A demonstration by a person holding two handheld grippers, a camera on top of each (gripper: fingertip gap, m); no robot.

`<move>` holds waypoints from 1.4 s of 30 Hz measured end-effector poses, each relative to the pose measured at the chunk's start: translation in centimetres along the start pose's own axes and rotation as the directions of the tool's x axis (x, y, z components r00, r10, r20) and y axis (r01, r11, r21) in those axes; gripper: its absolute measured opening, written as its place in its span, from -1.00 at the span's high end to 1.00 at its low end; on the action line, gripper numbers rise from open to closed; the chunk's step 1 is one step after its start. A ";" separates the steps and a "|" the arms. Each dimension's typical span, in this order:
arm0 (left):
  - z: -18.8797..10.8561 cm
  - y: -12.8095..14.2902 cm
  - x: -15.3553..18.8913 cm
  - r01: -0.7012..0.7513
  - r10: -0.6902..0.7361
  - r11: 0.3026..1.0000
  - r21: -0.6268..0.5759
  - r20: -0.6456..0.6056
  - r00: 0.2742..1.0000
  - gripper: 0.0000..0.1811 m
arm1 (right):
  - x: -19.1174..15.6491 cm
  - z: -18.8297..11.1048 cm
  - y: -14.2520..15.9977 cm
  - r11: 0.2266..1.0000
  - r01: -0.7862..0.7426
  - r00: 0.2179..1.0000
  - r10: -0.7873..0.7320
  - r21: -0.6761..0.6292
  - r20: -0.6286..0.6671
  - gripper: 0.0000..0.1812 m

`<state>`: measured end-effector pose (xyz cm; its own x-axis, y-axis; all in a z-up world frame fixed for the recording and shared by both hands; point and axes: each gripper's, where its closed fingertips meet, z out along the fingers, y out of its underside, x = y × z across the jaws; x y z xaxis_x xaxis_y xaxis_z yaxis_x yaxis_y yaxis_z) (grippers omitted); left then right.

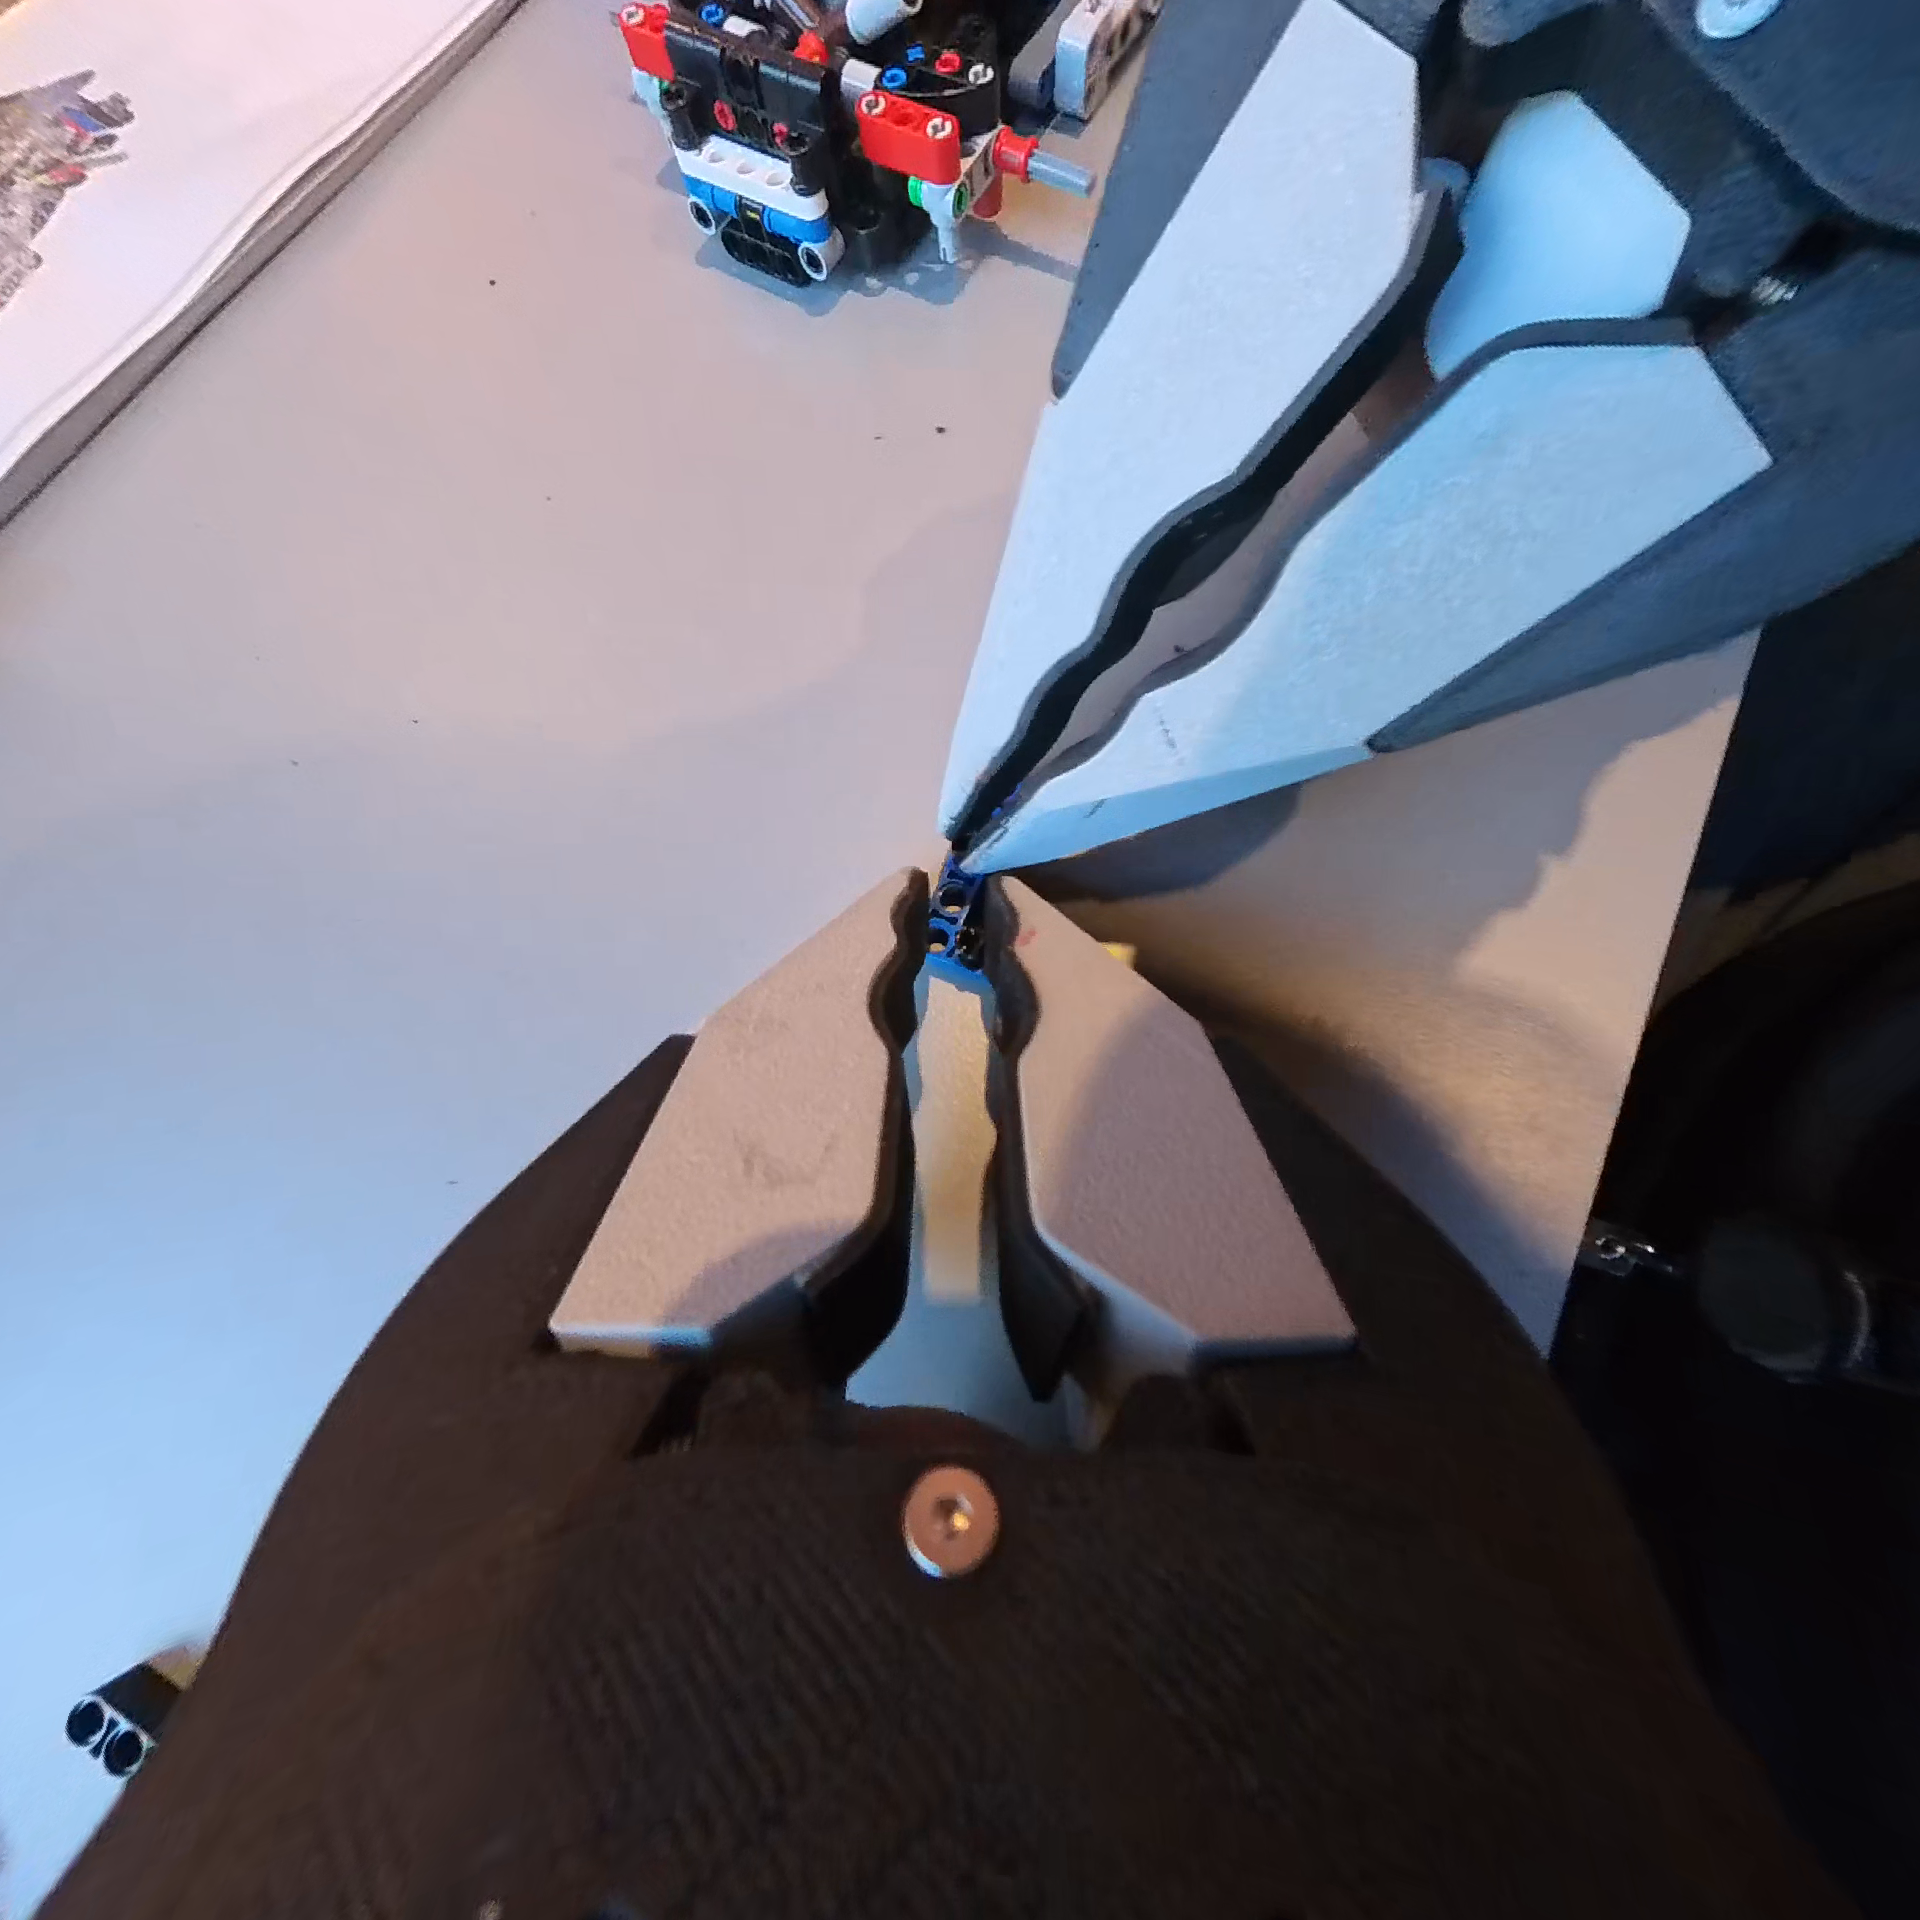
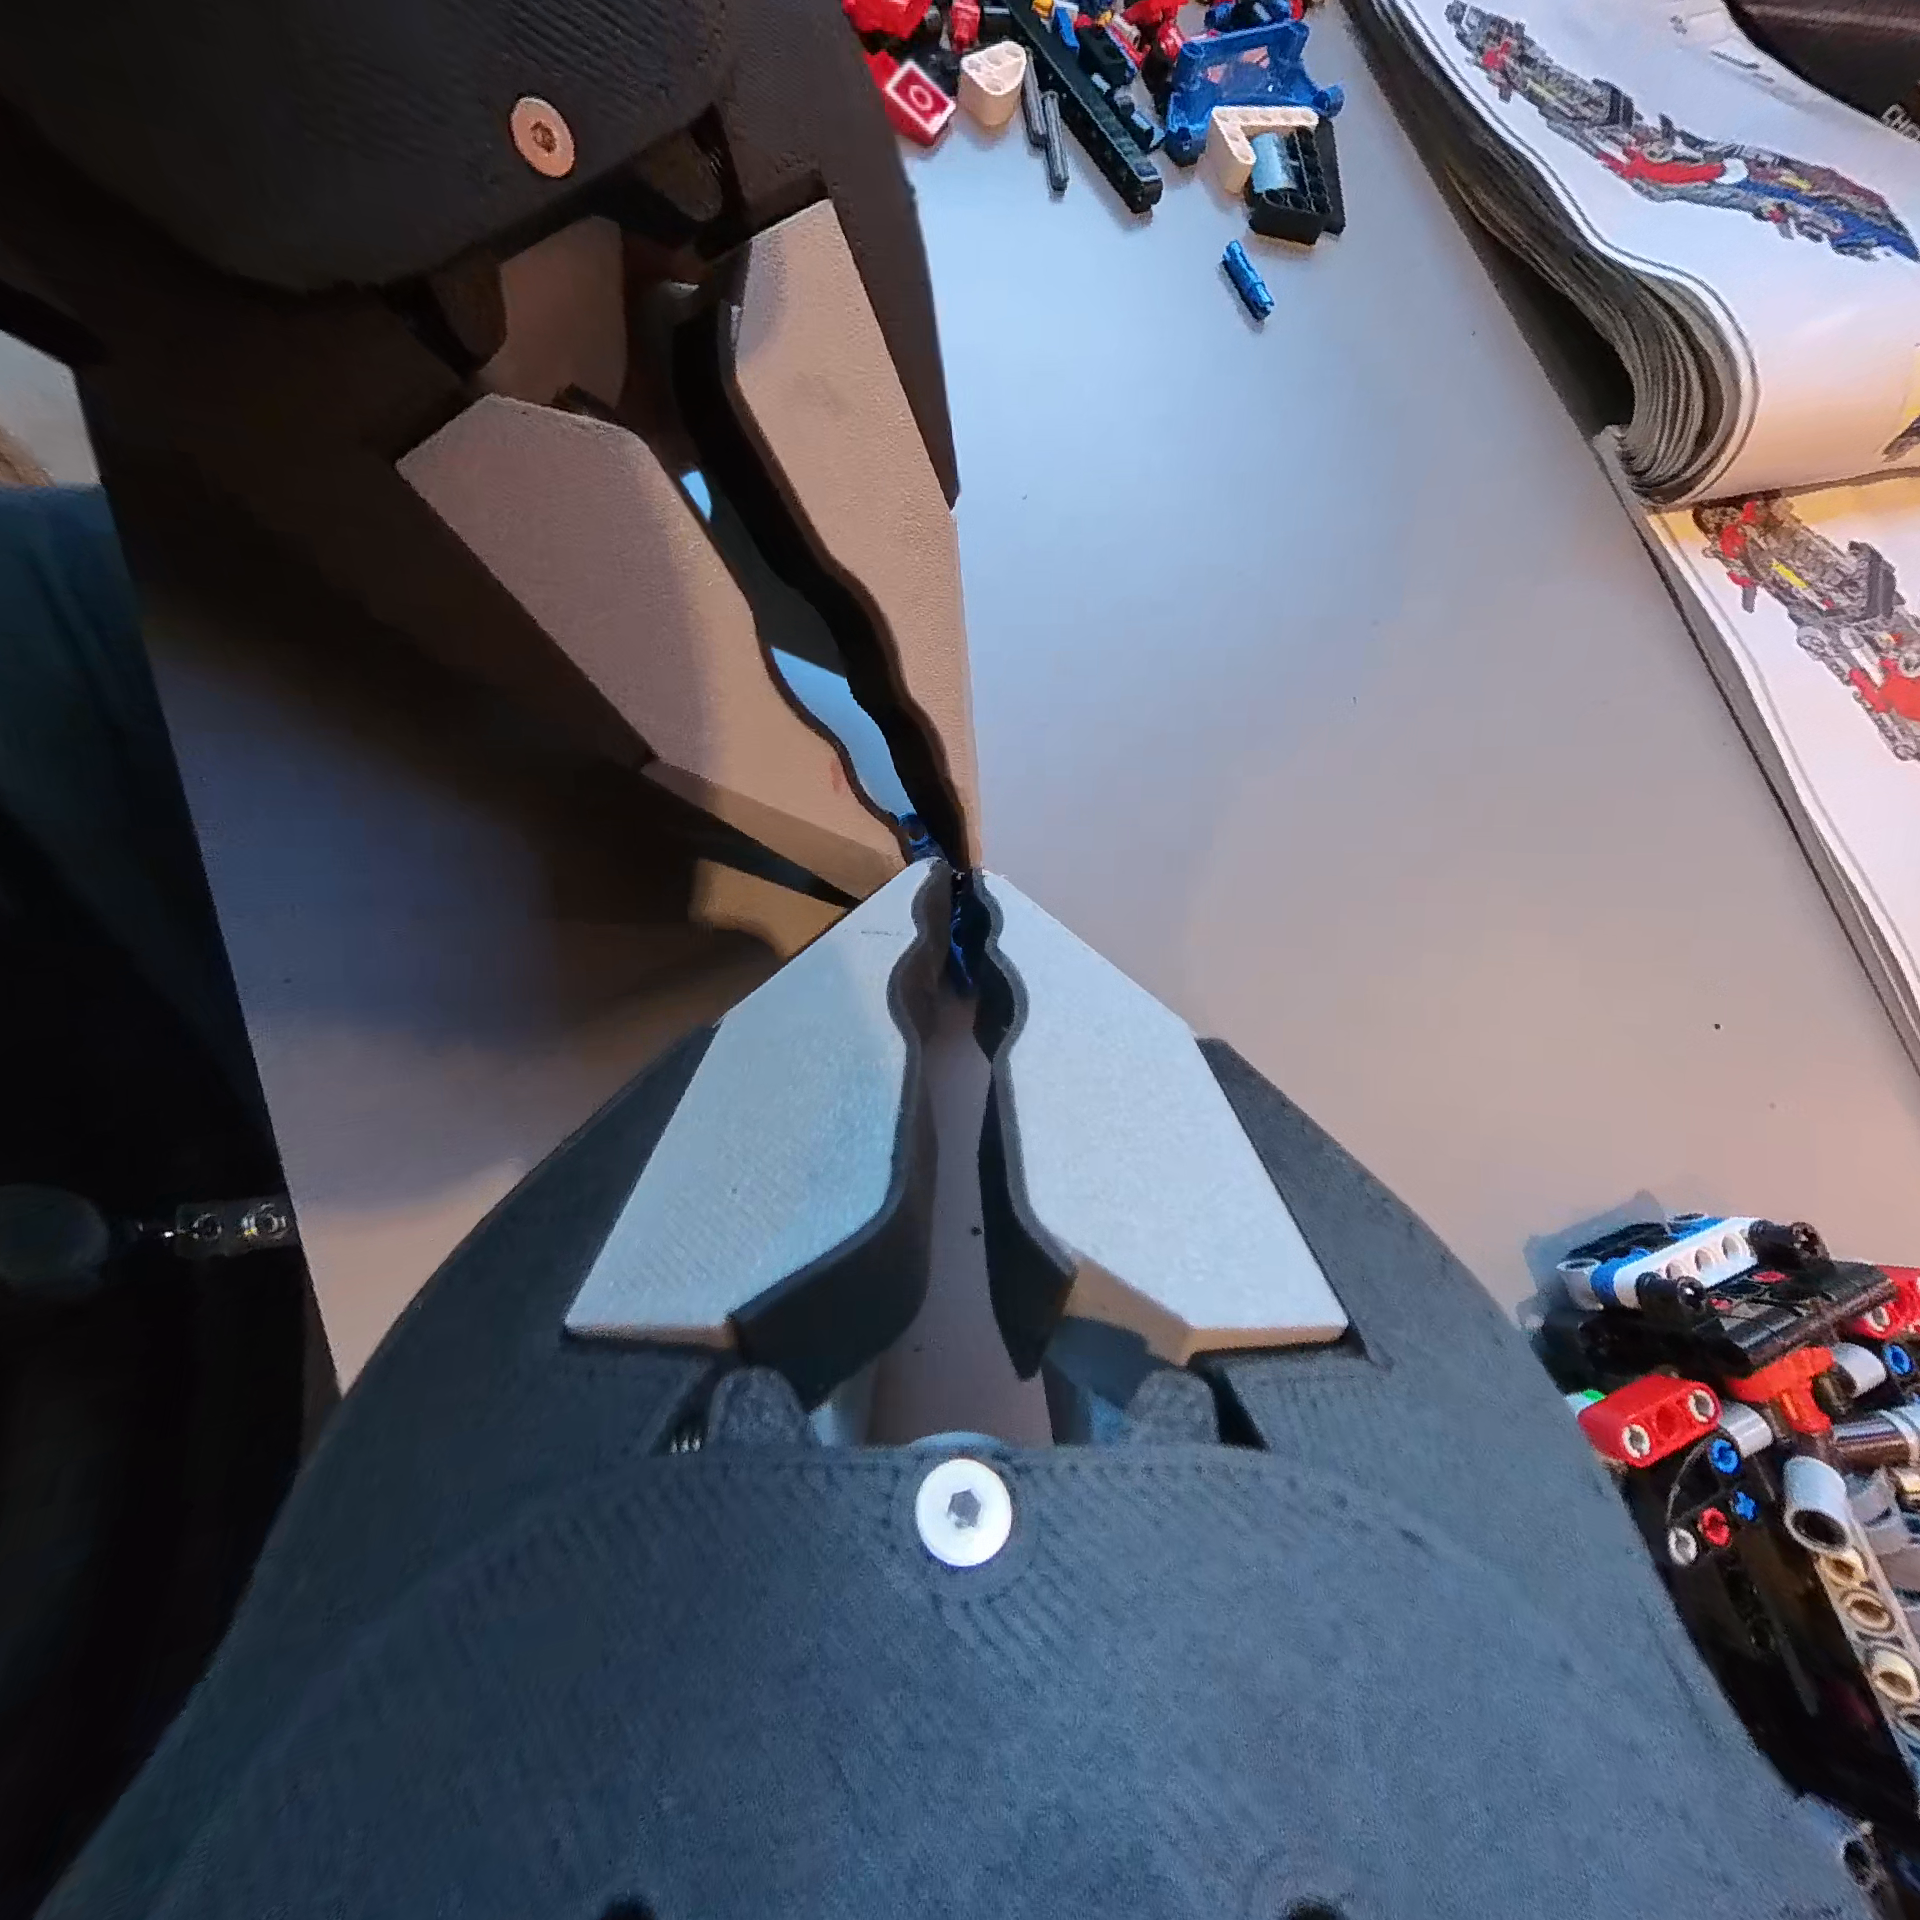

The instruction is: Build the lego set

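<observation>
A: The fingers of the left gripper [image 1: 954, 925] are pinched on a small blue beam [image 1: 956, 928]; the right gripper [image 2: 961, 940] is closed on a blue peg [image 2: 964, 945], tip to tip.

B: Progress? A half-built model [image 1: 821, 135] is seen beyond the fingertips, loose parts [image 2: 1122, 94] unused. The joint itself is hidden.

A hobby or lab workbench is suggested. On a plain grey table [image 2: 1351, 727], loose building pieces [image 2: 1122, 94] are scattered beside an open instruction booklet [image 2: 1714, 260].
</observation>
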<state>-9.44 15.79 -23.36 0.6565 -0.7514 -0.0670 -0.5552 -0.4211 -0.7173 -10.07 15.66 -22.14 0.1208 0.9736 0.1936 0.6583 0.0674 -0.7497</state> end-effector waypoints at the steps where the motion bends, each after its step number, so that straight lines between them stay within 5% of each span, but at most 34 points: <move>1: 0.0 0.0 0.0 -0.008 0.008 1.000 0.000 0.004 1.000 0.92 | 0.0 0.0 0.0 1.000 0.004 1.000 -0.004 0.001 0.006 1.00; 13: 0.0 0.0 0.0 -0.006 0.006 1.000 -0.001 0.008 1.000 0.92 | 0.0 0.1 0.0 1.000 0.026 0.999 -0.026 -0.010 0.024 1.00; 19: 0.3 -0.3 0.1 -0.007 0.007 1.000 0.007 -0.024 1.000 0.92 | 0.3 -0.2 0.0 0.996 -0.086 0.994 0.084 0.020 0.063 1.00; 23: 0.5 -0.5 0.3 -0.032 0.032 0.999 0.010 -0.053 0.998 0.92 | 2.3 -4.4 -0.5 0.991 -0.091 0.996 0.092 0.102 -0.004 0.91; 30: 1.4 -1.4 0.5 -0.082 0.084 0.996 0.017 -0.103 0.991 0.89 | 5.5 -9.4 5.7 0.987 -0.163 0.986 0.163 0.011 -0.033 0.77; 36: 1.5 -1.5 0.3 -0.059 0.060 0.998 0.014 -0.132 0.989 0.65 | 4.5 -6.4 6.0 0.980 -0.197 0.980 0.198 -0.022 0.006 0.75; 42: 1.4 -1.3 0.0 -0.024 0.025 1.000 0.006 -0.136 0.990 0.64 | 4.0 -5.1 6.6 0.981 -0.179 0.982 0.183 -0.075 0.050 0.74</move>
<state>-8.01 17.05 -23.39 0.5671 -0.8236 0.0100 -0.5675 -0.3995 -0.7199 -1.46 18.89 -23.06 0.2021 0.9791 0.0211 0.6796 -0.1247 -0.7229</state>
